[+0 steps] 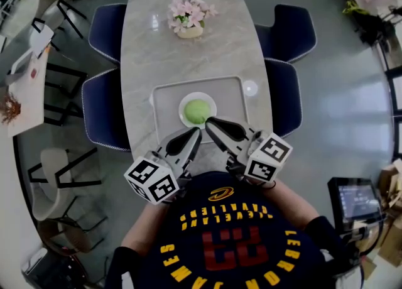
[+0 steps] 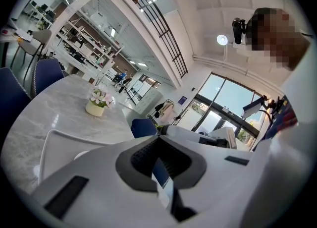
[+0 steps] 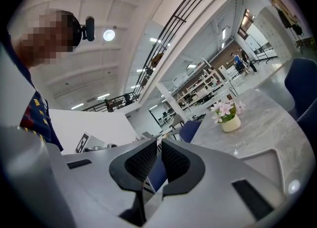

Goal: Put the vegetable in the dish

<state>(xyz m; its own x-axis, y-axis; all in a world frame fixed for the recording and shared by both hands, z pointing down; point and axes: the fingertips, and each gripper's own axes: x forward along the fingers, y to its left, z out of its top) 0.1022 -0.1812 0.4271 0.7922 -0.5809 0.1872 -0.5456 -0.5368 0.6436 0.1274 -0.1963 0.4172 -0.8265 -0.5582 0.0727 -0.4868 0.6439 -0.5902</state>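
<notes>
The round green vegetable [image 1: 196, 112] lay in the white dish [image 1: 183, 102], just beyond the left tongs [image 1: 196, 132] and the nearer right tongs [image 1: 210, 122]; both closed, empty.

Grey tray [image 1: 164, 102] sits on marble table [image 1: 188, 61], just ahead of left gripper [image 1: 193, 134] and right gripper [image 1: 212, 123]. Small white disc [image 1: 250, 88] beside tray, ahead-right of right gripper. Flower pot [image 1: 188, 17] well ahead, mid-table. Blue chairs [image 1: 105, 30] flank both sides. Screen [image 1: 355, 200] well right of right gripper, off the table.
</notes>
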